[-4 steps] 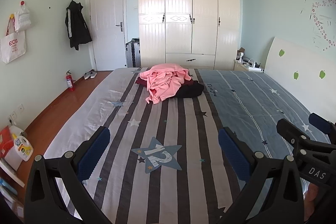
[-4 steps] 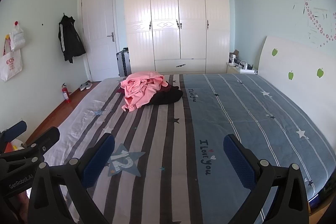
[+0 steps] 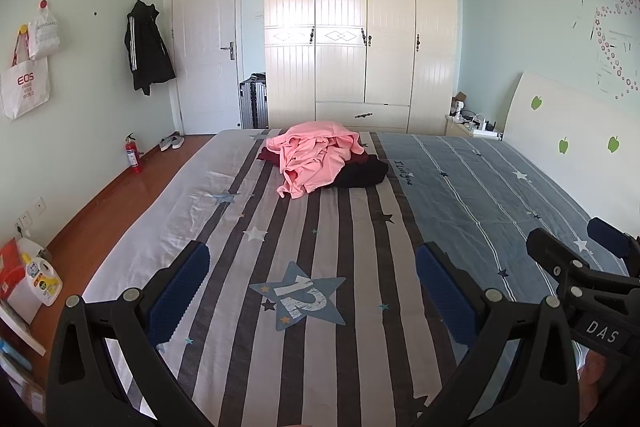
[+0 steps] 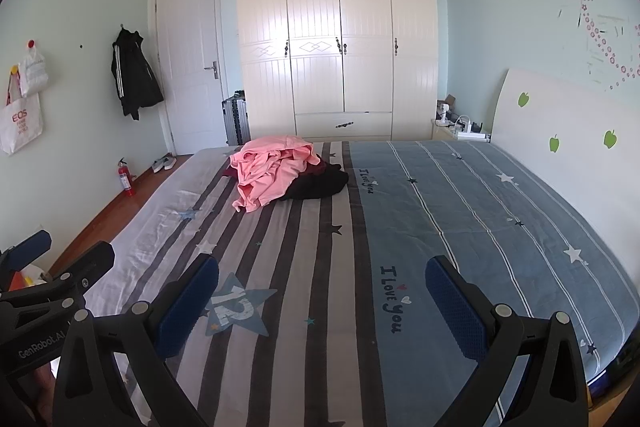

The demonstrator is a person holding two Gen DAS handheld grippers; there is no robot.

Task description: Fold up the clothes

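Note:
A crumpled pink garment (image 3: pixel 314 155) (image 4: pixel 270 173) lies on top of a black one (image 3: pixel 362 173) (image 4: pixel 318 185) and a dark red one (image 3: pixel 269 155) in a heap at the far end of the striped bed (image 3: pixel 352 307) (image 4: pixel 460 227). My left gripper (image 3: pixel 312 285) hovers open above the near part of the bed, over a star print, far from the heap. My right gripper (image 4: pixel 322 301) is open too, level with it and to its right, with nothing between its fingers. Each gripper shows at the edge of the other's view.
A cream wardrobe (image 3: pixel 360 39) stands behind the bed, with a suitcase (image 3: pixel 253 105) beside it and a white door (image 3: pixel 206 39) further left. The headboard (image 3: pixel 576 143) runs along the right. Wooden floor (image 3: pixel 104 203), a fire extinguisher (image 3: pixel 134 158) and bottles (image 3: pixel 40 279) lie left.

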